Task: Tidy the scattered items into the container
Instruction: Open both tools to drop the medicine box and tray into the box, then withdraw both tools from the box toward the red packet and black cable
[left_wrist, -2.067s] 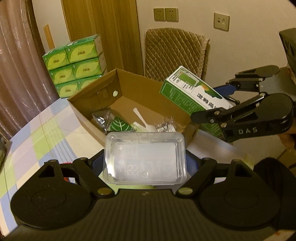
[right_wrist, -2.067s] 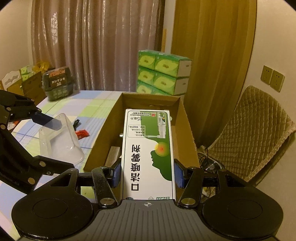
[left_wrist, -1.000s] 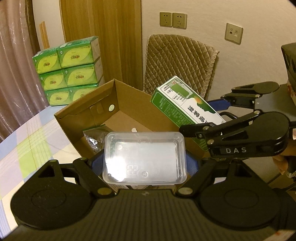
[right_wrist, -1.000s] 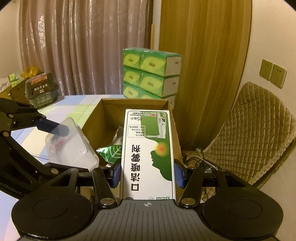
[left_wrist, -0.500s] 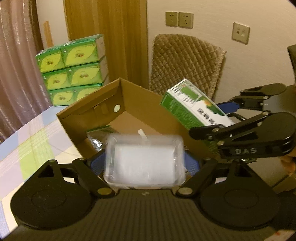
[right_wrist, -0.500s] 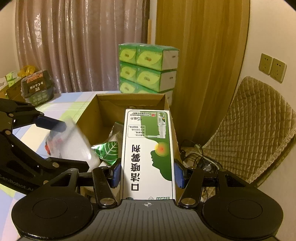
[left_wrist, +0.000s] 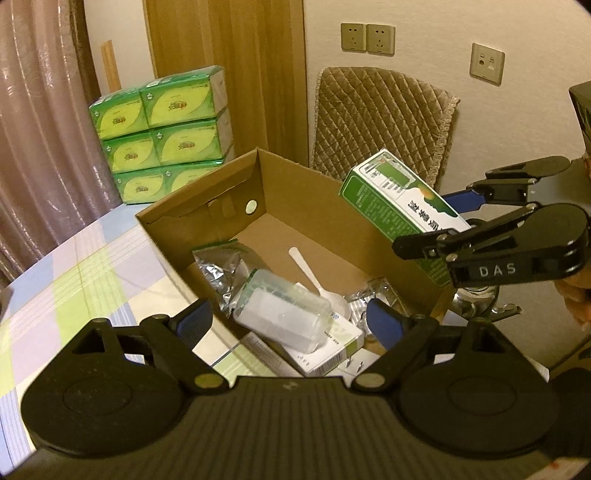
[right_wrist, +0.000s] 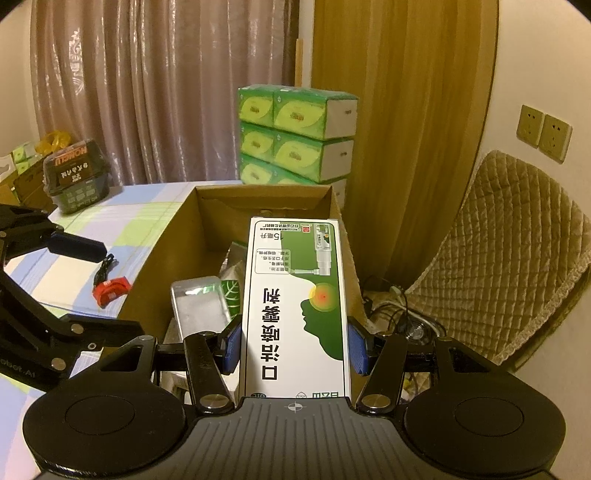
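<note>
Under my fingers (left_wrist: 291, 325): matt brown cardboard box (left_wrist: 306, 206), clear glossy plastic tub (left_wrist: 284, 314), crinkled shiny foil pouch (left_wrist: 221, 264).

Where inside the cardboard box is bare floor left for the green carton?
Bare floor lies in the box at the far corner, beyond the spoon. The near end is crowded: clear tub, foil packets, white box.

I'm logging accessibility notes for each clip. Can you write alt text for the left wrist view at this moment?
The left gripper is open above a cardboard box, its jaws having just been opening, and a clear plastic tub lies inside among a white spoon and foil packets. At right, the right gripper holds a green and white carton over the box.
</note>
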